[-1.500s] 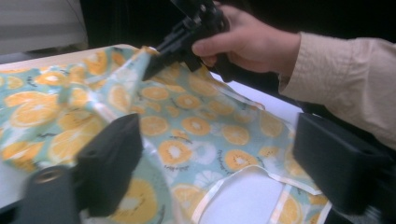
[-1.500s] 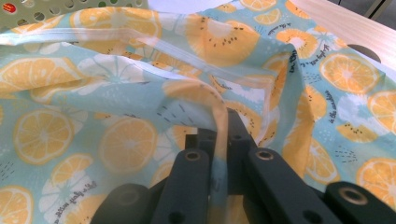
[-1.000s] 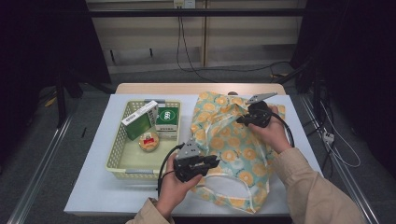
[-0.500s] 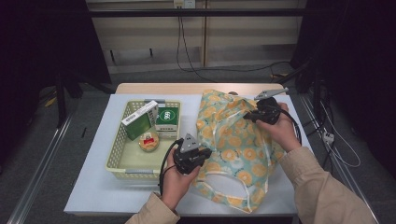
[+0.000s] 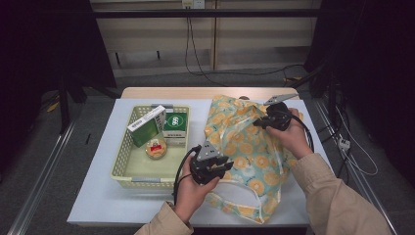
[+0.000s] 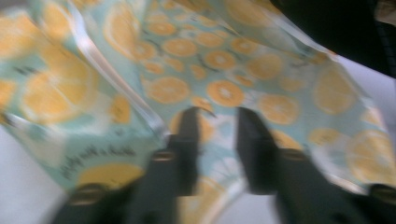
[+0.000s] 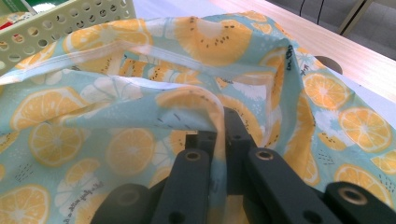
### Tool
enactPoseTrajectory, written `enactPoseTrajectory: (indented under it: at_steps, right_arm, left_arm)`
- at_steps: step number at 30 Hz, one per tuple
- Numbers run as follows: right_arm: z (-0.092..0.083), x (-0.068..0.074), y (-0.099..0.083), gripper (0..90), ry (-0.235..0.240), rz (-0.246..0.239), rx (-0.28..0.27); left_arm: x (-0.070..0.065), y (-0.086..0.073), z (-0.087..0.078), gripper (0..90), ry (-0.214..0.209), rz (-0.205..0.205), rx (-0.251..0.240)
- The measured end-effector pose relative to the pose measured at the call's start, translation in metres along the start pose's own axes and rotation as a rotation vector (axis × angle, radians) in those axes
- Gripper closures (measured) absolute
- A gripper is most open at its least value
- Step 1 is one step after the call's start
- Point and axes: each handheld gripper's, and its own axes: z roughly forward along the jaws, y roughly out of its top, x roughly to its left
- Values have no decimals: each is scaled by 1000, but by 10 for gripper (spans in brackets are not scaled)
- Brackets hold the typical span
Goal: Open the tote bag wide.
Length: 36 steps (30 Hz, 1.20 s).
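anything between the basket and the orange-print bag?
Bare white table top separates the basket from the orange-print bag at the far end; high view.

A recording booth in a lab, set up for filmed handling work.

A small table [image 5: 98, 205] with a white top and a pale wooden far edge stands alone on a grey carpeted floor [image 5: 44, 161], ringed by black curtains [image 5: 44, 44] that shut out the room on both sides. Behind it runs a low beige panelled wall [image 5: 244, 44] with a white power socket [image 5: 193, 4] at the top, from which black cables [image 5: 188, 49] hang and trail across the floor. A metal rail [image 5: 41, 191] lies along the floor at the left, and more loose cabling [image 5: 350, 156] lies at the right. The person at the table holds handheld instrumented grippers with trailing cables, which fits a data-collection station, not a home or shop.
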Motion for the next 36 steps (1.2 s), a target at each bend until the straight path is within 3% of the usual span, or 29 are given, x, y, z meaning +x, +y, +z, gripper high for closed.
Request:
enactPoseTrajectory:
  at_steps: [3, 5, 8, 12, 14, 17, 20, 22, 24, 31, 36]
  right_arm:
    - [0, 0, 0, 888, 2, 5, -1]
    - [-2, -1, 0, 888, 5, 6, -6]
    - [-4, -2, 0, 888, 7, 12, -12]
    - [-5, -4, 0, 888, 8, 23, -19]
    - [-5, -5, 0, 888, 6, 26, -23]
    - [-6, -5, 0, 888, 8, 28, -26]
    - [-6, -5, 0, 888, 10, 27, -27]
    - [-6, -5, 0, 888, 11, 24, -28]
    - [-6, -5, -1, 888, 12, 24, -30]
    - [-6, -3, 0, 888, 15, 19, -27]
    - [-5, -1, 1, 889, 24, 17, -30]
  left_arm:
    - [6, 4, -6, 435, 81, -9, -14]
    - [9, 5, -10, 309, 113, -23, -13]
    - [10, 6, -7, 256, 125, -14, 10]
    - [7, 3, 7, 248, 141, 27, 86]
    - [9, 2, 13, 288, 160, 34, 116]
    - [11, 3, 16, 423, 180, 46, 152]
    - [15, 4, 15, 631, 165, 30, 160]
    - [17, 5, 12, 819, 151, 23, 154]
    - [21, 7, 9, 895, 152, 8, 150]
    - [36, 21, -7, 900, 124, -98, 94]
    - [48, 36, -22, 900, 129, -120, 72]
